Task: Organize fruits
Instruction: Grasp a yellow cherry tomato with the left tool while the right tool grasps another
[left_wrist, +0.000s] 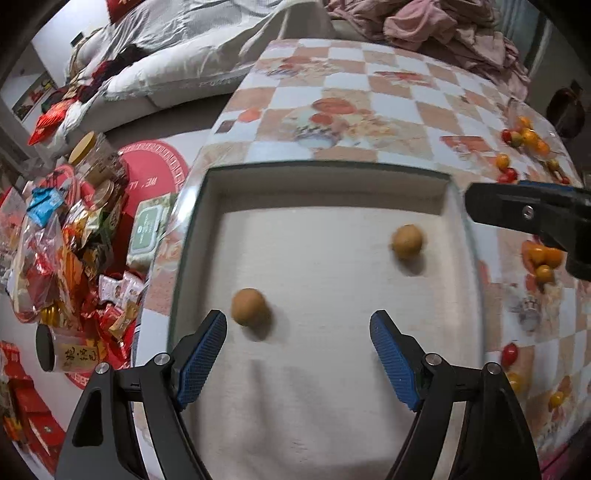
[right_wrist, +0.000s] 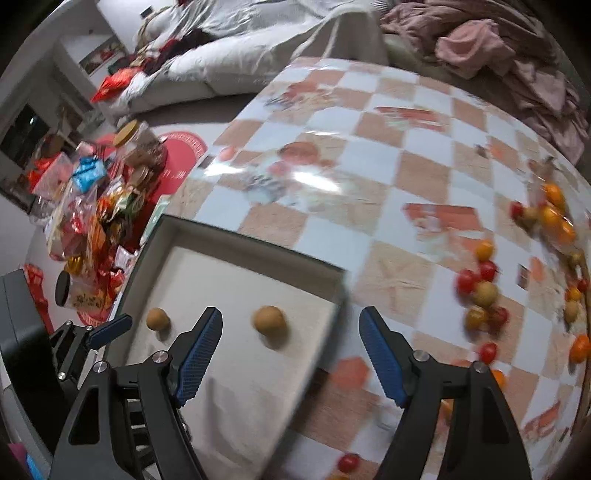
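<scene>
We hold the left tool (left_wrist: 298, 354) open and empty over the tray (left_wrist: 325, 184), where two brown fruits (left_wrist: 248, 306) lie apart. Our right tool (right_wrist: 290, 350) gapes too, small tomatoes (right_wrist: 480, 273) scattered right across the checkered surface (right_wrist: 388, 155).

This is a lived-in home, most likely a sitting room. A sofa draped in a rumpled white throw (left_wrist: 177, 48) stands behind a table covered in a glossy orange-and-white checked oilcloth (left_wrist: 369, 85), and a heap of crumpled pink laundry (right_wrist: 498, 48) lies at the table's far end. On the floor, a round red mat (left_wrist: 159, 162) is crowded with bright foil snack packets (left_wrist: 74, 251) and a gold-lidded clear jar (left_wrist: 94, 155).
</scene>
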